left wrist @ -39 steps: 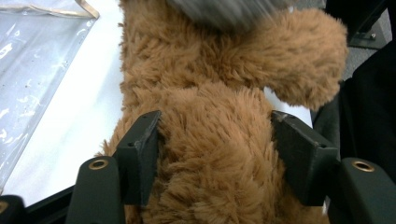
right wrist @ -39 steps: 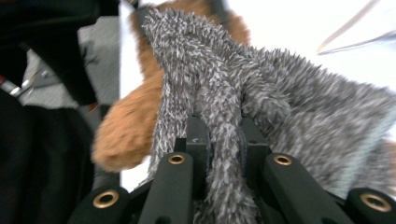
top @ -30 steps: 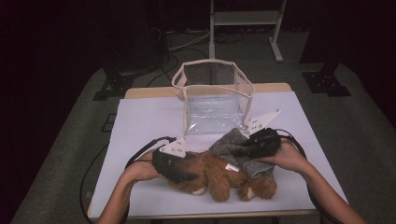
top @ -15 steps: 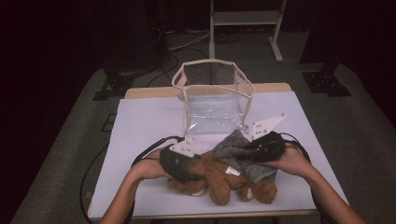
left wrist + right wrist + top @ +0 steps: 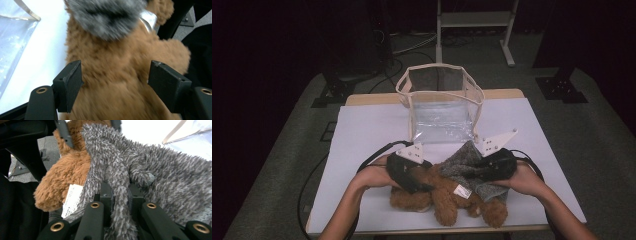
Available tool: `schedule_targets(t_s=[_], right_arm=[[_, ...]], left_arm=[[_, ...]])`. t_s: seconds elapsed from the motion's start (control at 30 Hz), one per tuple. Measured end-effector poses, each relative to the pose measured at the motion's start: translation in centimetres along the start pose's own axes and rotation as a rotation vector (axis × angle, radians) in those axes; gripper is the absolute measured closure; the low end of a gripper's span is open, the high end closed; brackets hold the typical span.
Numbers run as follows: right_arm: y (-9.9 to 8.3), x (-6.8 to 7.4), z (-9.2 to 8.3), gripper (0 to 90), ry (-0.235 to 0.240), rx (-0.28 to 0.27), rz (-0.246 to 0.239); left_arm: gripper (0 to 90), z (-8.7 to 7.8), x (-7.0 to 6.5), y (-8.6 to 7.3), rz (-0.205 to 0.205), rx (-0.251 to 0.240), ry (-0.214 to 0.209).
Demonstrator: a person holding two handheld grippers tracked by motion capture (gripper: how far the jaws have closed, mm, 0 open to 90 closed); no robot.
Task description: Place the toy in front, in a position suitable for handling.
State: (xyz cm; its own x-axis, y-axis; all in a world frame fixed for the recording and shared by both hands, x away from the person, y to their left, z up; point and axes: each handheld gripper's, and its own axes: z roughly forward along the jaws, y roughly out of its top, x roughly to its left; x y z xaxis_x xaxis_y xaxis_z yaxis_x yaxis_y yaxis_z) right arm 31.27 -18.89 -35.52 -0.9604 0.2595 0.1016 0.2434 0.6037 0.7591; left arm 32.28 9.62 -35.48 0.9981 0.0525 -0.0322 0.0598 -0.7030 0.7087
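- A brown plush toy [image 5: 447, 197] is being kept lying at the near edge of the white table [image 5: 367, 130], between the person's two hands.
- A grey fuzzy garment [image 5: 464, 162], which looks like a small knitted top, is being seen draped over the upper part of the brown plush toy, on its right side in the high view.
- The left gripper [image 5: 116, 86] is being held spread: its jaws have just been opening, and the toy's brown fur lies between the two black pads [image 5: 71, 80] without being pressed by them.
- In the high view the left gripper [image 5: 409, 172] is being held over the left half of the toy, with the person's left hand [image 5: 374, 177] wrapped around it.
- The right gripper [image 5: 120, 192] is being kept pressed together, and a strand of the grey fuzzy garment [image 5: 160, 177] is being pinched between its jaws.
- In the high view the right gripper [image 5: 492, 167] is being held on the grey fabric, just right of the toy's middle.
- A white sewn-in label [image 5: 72, 198] is being shown hanging from the brown fur beside the pinched strand.
- A clear plastic bag [image 5: 442, 107] with cream trim is being left standing upright and open on the table, just behind the toy and apart from both grippers.
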Motion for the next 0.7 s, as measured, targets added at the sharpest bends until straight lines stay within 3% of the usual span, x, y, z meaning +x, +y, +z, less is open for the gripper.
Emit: schedule_targets(t_s=[0.07,0.17,0.27,0.37,0.43,0.47,0.57,0.7], right_arm=[[0.0,0.3,0.0,78.2,0.002,-0.003,-0.009],[-0.1,0.8,-0.2,78.2,0.012,-0.005,-0.016],[0.0,1.0,-0.9,77.9,-0.012,-0.009,-0.047],[0.3,0.3,-2.0,77.8,-0.040,-0.043,-0.029],[0.2,-0.1,-1.8,77.9,-0.036,-0.038,-0.012],[0.0,0.1,-1.0,78.0,-0.024,-0.010,-0.014],[-0.2,0.4,-0.5,78.2,-0.013,0.003,-0.015],[-0.6,0.6,-0.5,78.3,0.014,0.010,-0.012]], left_arm=[[26.5,0.5,0.2,0.3,0.002,0.018,-0.008],[28.0,1.6,0.2,0.2,0.015,0.100,-0.019],[29.7,2.0,0.1,0.0,0.008,0.093,-0.030],[30.1,1.9,0.0,-0.1,0.006,0.095,-0.034],[29.9,1.8,0.0,-0.1,0.007,0.096,-0.032],[27.4,1.8,0.0,-0.1,0.007,0.098,-0.031],[20.3,2.1,0.4,-0.3,-0.015,0.111,-0.018],[9.7,2.6,0.8,-0.5,-0.048,0.104,-0.033]])
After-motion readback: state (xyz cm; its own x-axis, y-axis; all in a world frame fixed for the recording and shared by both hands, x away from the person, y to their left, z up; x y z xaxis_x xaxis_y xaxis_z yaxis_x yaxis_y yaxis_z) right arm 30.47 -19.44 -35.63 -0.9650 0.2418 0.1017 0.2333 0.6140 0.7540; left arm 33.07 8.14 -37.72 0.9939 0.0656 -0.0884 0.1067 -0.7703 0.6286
